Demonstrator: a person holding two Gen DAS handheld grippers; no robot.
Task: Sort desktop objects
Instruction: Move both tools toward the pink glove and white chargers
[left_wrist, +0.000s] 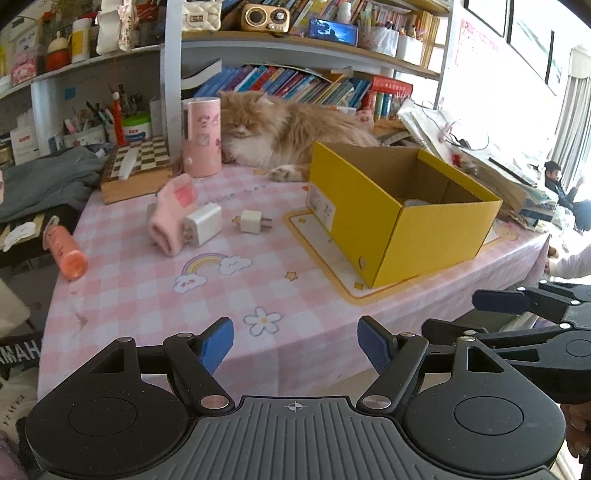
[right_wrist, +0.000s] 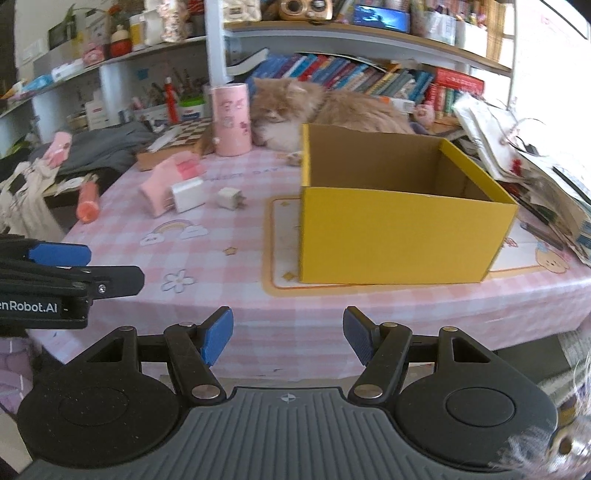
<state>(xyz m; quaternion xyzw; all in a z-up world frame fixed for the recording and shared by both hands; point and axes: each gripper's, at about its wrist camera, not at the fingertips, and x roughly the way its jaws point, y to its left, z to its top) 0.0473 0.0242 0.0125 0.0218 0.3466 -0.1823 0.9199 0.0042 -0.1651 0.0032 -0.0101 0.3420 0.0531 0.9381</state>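
Both tongs are empty. The left gripper (left_wrist: 295, 345) stands with its blue pads wide apart and nothing between them. The right gripper (right_wrist: 288, 336) is likewise parted, slightly narrower, with only tablecloth visible through the gap. Both hover at the near edge of the table (left_wrist: 155, 306), side by side, pointing down and forward across it.

Step in hand, as judged: approach. No item is gripped yet, so the sort is at or near its start. A pale object appears to lie on the floor of the box (left_wrist: 436, 236), but it cannot be identified.

Items to sort lie well ahead of the left gripper, on the left half of the cloth:
- large charger (left_wrist: 204, 224), touching the pink sock (left_wrist: 170, 214);
- small plug (left_wrist: 253, 220), just beside the charger, apart from it, prongs toward the box;
- orange tube (left_wrist: 65, 251), at the left edge of the table.

The box stands open-topped on the right, directly ahead of the right gripper.

Next move calls for: carry the left gripper forward to the small plug, which stands free on all sides, align the pads across its body, then close. The charger needs separating from the sock first.

Obstructions and hazards:
- A cat (left_wrist: 273, 129) lies behind the items and the box, one paw on the cloth near the box corner. It may move.
- A pink cup (left_wrist: 202, 136) stands upright just behind the sock.
- The tube lies at the edge and may roll off.
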